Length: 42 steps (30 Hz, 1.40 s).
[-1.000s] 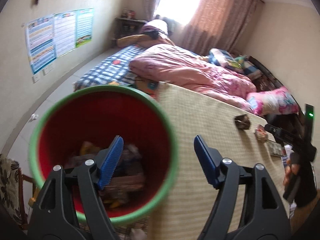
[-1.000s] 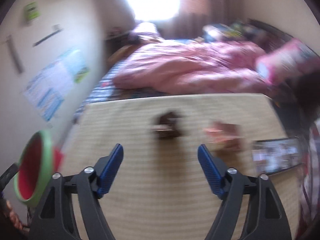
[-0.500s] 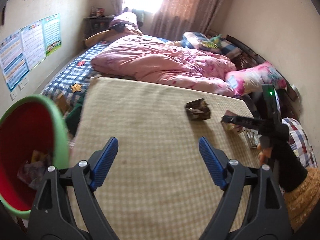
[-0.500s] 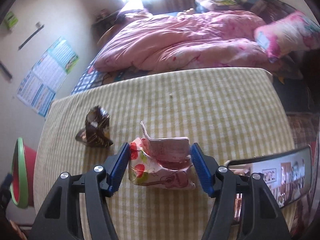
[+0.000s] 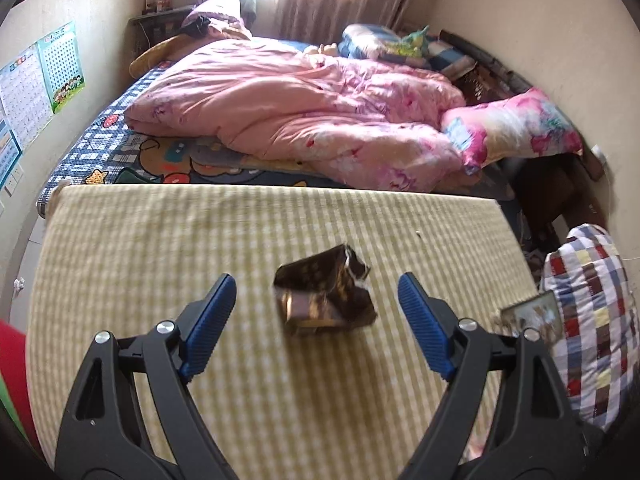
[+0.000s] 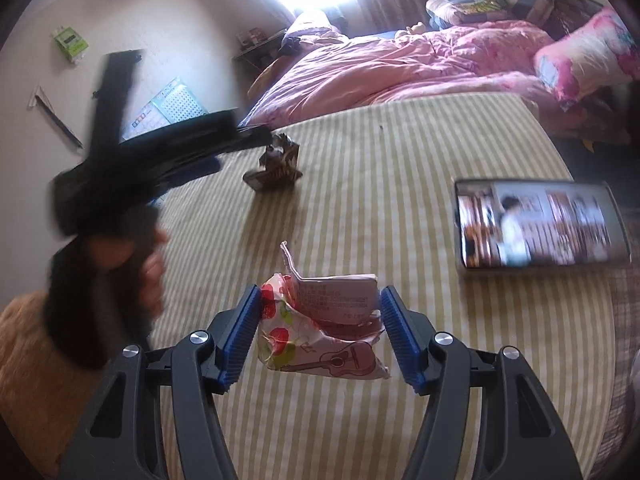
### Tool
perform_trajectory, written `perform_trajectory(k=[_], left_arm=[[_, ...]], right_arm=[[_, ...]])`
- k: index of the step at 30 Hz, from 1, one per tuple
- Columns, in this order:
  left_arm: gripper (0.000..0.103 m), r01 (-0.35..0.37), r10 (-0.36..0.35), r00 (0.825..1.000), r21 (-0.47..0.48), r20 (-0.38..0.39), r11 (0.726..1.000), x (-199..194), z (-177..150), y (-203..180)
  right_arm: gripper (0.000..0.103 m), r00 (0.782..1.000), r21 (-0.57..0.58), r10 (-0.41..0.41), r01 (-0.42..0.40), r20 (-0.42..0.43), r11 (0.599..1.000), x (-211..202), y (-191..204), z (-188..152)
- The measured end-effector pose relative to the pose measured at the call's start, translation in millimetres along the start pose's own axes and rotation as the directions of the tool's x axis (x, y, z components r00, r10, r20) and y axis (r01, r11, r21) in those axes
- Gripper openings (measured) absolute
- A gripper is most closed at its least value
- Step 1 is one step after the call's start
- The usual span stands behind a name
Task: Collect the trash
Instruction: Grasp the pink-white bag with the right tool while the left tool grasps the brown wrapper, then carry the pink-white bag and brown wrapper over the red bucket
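Note:
A crumpled dark brown wrapper lies on the yellow checked table. My left gripper is open, its blue pads on either side of the wrapper without touching it. In the right wrist view the same wrapper lies farther back, with the blurred left gripper beside it. My right gripper has its pads against both sides of a crumpled pink and white carton with cherry and guitar prints. A sliver of the red bin shows at the left edge.
A phone with a lit screen lies on the table's right side; it also shows in the left wrist view. A bed with a pink quilt stands beyond the table's far edge. A checked cushion sits at the right.
My left gripper swung from over the red bin across the table to the dark wrapper. My right gripper moved onto the pink carton and its pads closed in against it.

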State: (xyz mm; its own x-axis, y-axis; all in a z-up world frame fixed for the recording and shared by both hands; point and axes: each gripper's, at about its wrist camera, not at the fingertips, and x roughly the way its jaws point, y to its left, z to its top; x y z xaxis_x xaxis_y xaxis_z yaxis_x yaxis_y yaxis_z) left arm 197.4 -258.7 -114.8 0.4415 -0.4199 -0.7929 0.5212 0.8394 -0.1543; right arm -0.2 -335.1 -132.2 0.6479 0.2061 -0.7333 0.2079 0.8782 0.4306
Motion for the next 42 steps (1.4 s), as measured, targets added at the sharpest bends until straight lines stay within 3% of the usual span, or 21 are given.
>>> perform_trajectory(k=[3,6,8,9,10,11,21,31,42], left_arm=[[0.080,-0.019,0.019,0.999,-0.001,-0.032,1.000,13,4,-3],[0.058,-0.024,0.024,0.996,0.002,-0.090,1.000,26,3,-2],[0.056,-0.020,0.020,0.997,-0.002,-0.077,1.000,24,1,0],[0.046,-0.009,0.009,0.998,0.004,-0.065,1.000,19,-1,-1],[0.025,0.001,-0.001,0.998,0.012,-0.058,1.000,15,-2,-1],[0.023,0.010,-0.008,0.999,0.024,-0.052,1.000,8,-4,-2],[0.022,0.056,-0.056,0.998,0.000,0.007,0.998,-64,-50,19],[0.022,0.008,-0.002,0.999,-0.143,0.042,0.990,-128,-122,60],[0.022,-0.042,0.058,0.994,-0.165,0.091,0.985,-162,-136,86]], right_arm=[[0.060,1.000,0.008,-0.006,0.006,0.010,1.000,-9,-3,-3],[0.060,0.999,0.020,-0.009,0.009,0.033,1.000,-19,-6,-4],[0.060,0.999,0.024,-0.009,0.008,0.049,1.000,-23,-7,-2],[0.060,0.998,0.026,-0.007,0.005,0.056,1.000,-26,-5,-2],[0.060,0.998,0.026,-0.004,0.003,0.059,1.000,-27,-4,-2],[0.060,0.998,0.025,-0.002,0.001,0.059,1.000,-27,-4,-1],[0.060,0.998,-0.006,0.052,-0.052,0.033,0.999,-15,24,-8],[0.060,0.995,-0.067,0.099,-0.099,0.003,0.993,-3,67,-9],[0.060,0.991,-0.107,0.133,-0.134,-0.018,0.985,3,101,-16]])
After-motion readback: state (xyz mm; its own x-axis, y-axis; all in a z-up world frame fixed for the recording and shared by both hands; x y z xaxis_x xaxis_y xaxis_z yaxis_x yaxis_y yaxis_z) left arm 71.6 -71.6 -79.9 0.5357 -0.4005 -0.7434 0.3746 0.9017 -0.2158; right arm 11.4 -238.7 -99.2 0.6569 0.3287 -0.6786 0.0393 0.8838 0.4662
